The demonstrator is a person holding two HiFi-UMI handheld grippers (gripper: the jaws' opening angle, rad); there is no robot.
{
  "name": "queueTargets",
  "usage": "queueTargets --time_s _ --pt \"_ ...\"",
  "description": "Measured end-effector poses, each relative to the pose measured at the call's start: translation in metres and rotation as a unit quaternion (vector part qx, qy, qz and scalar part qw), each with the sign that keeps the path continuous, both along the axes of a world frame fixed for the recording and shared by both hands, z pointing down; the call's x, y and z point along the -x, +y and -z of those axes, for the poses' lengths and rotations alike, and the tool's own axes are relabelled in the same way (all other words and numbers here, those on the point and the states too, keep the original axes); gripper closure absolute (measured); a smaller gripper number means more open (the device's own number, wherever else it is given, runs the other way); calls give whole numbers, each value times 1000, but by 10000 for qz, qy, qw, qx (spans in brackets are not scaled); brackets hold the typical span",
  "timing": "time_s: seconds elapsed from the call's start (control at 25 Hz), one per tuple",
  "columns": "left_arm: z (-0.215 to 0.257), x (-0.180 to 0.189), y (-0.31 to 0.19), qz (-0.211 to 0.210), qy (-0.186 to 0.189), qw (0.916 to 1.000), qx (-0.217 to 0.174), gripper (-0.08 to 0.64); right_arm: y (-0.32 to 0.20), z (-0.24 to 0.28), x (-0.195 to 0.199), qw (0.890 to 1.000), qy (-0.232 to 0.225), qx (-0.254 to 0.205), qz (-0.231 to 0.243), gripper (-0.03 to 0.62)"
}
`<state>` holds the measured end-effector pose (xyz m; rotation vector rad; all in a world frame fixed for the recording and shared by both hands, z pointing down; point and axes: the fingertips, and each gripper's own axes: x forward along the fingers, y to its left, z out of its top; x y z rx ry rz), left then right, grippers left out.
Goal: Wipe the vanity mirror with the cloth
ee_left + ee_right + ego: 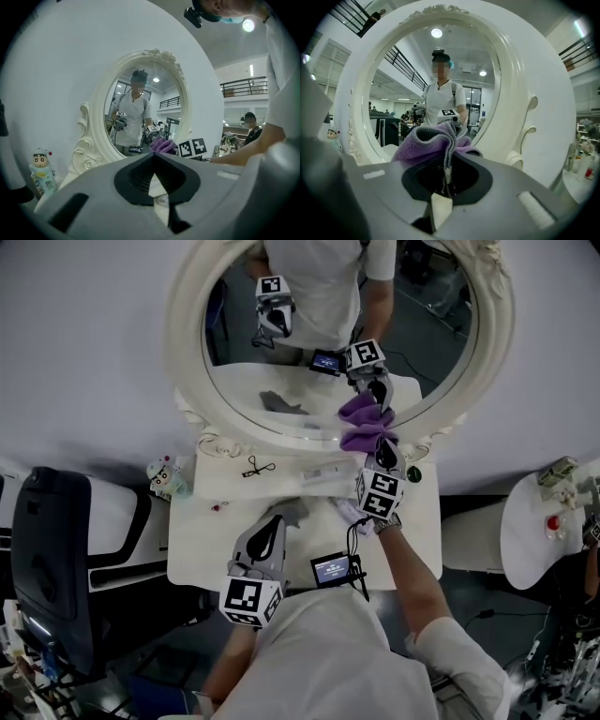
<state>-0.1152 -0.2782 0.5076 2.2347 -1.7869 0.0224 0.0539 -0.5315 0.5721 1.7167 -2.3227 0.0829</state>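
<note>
- Left hand-held gripper (274, 519): jaws together, nothing between them. It hangs over the table (211, 521) in front of the vanity mirror (185, 326), short of the glass. Idle, by my reading.
- Right hand-held gripper (385, 452): clamped on the purple cloth (365, 424), which bunches against the mirror's lower right, at the frame's inner edge.
- Progress: wiping looks under way at that corner. The glass shows no streaks or marks, so I cannot tell which parts are done. The centre, left and top may remain.
- Views: only the head view shows the cloth meeting its own reflection. The right gripper view shows the pads pinching a fold. The left gripper view catches a small figurine (41, 171) left of the mirror.
</note>
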Motion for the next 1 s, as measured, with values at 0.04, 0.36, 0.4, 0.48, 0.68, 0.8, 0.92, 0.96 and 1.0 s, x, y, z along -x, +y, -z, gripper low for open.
queueTargets --time_s 0.04,0.36,0.4,0.48,0.68,0.8,0.92,0.96,1.0 --pt "0 1 0 -53 9 10000 -5 555 3 4 0 10000 -33 -47 -1 549" --pt "-3 0 -3 -619 269 9976 -137 555 65 36 -24 9955 -943 -43 -34 552" --pt "-3 0 -2 -704 299 9970 -147 555 75 38 -27 9939 -1102 -2 -36 552" --pt "-6 -1 -2 -897 378 9951 -152 555 95 41 -34 9898 -1418 75 -48 552" --pt "-14 -24 4 -1562 722 9849 -182 555 154 56 -53 9816 -1893 176 -143 552" --pt "-19 -39 8 -1910 815 9781 -173 555 186 69 -50 9754 -2194 226 28 552" --pt "-24 -51 12 -2130 777 9738 -171 555 212 80 -45 9649 -2604 234 255 552" --pt "-22 -55 15 -2186 739 9728 -217 555 220 82 -45 9612 -2730 227 318 552" --pt "-20 -59 19 -2245 694 9716 -283 555 227 84 -44 9578 -2840 224 376 552"
